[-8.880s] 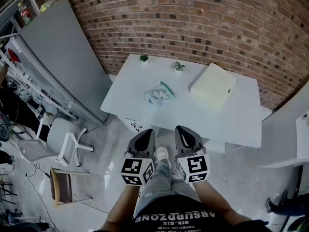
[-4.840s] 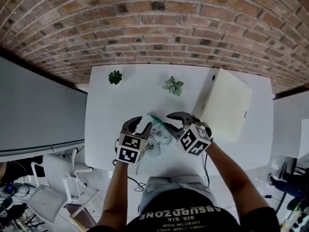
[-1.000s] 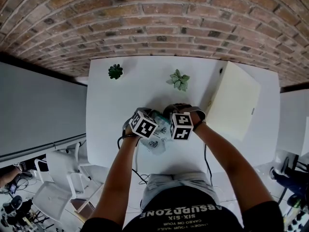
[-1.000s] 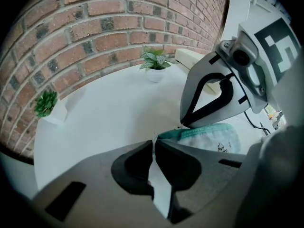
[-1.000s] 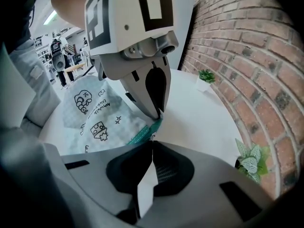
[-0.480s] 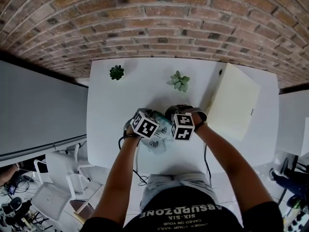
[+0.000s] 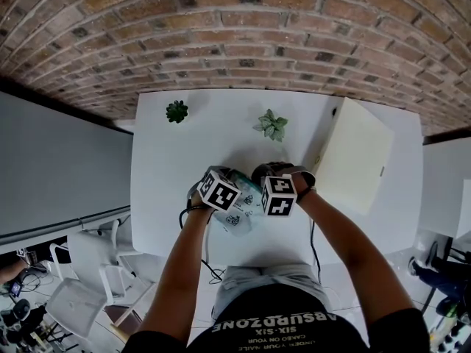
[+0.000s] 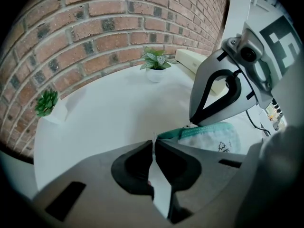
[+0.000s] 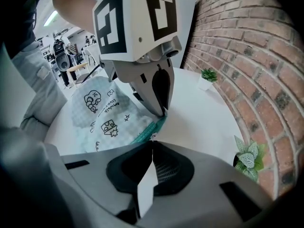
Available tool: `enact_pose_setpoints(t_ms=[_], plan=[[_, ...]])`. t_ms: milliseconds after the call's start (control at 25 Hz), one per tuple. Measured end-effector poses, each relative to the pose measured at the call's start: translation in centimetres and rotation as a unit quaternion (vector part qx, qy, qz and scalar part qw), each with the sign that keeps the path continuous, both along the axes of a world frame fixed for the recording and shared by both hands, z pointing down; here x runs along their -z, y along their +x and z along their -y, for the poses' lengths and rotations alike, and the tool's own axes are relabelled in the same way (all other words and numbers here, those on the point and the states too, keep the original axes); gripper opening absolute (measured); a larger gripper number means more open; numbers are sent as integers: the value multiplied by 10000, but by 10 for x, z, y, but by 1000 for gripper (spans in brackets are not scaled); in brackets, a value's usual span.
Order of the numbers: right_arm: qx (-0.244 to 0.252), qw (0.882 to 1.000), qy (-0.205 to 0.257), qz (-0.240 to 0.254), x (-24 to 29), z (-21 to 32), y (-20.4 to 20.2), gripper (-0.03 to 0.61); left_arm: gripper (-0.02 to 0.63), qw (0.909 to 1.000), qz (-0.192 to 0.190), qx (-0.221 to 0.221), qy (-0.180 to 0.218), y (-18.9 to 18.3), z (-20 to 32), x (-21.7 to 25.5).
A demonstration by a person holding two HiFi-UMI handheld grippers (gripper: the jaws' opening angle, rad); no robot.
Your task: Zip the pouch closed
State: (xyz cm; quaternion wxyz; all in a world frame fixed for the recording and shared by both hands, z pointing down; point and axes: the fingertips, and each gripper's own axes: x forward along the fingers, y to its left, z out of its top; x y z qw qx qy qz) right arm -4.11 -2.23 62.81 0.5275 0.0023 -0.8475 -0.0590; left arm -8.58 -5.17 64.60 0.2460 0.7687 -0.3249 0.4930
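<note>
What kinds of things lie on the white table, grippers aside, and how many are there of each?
Pouch: 1
Potted plants: 2
Box: 1
Total: 4

Start: both grippers hung low, well short of the pouch (image 7: 237,216), which lay flat and alone. Midway: they flanked the pouch, jaws wide apart. Now: left gripper (image 8: 154,140) and right gripper (image 9: 152,142) have jaws pinched together on the pouch's teal zip edge, tips close beside each other, and the pouch is bunched beneath them.
</note>
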Motion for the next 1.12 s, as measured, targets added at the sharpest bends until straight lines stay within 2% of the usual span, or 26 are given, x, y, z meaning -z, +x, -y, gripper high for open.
enact_pose_setpoints(t_ms=[800,1120], plan=[[419,9990,138,-109,7,-9,2,2,21,10000,-13,81,-44,1,0,-2],[386,9992,66,-86,6,-12,5,2,21,9999,-15,104,-65,0,-1,-2]])
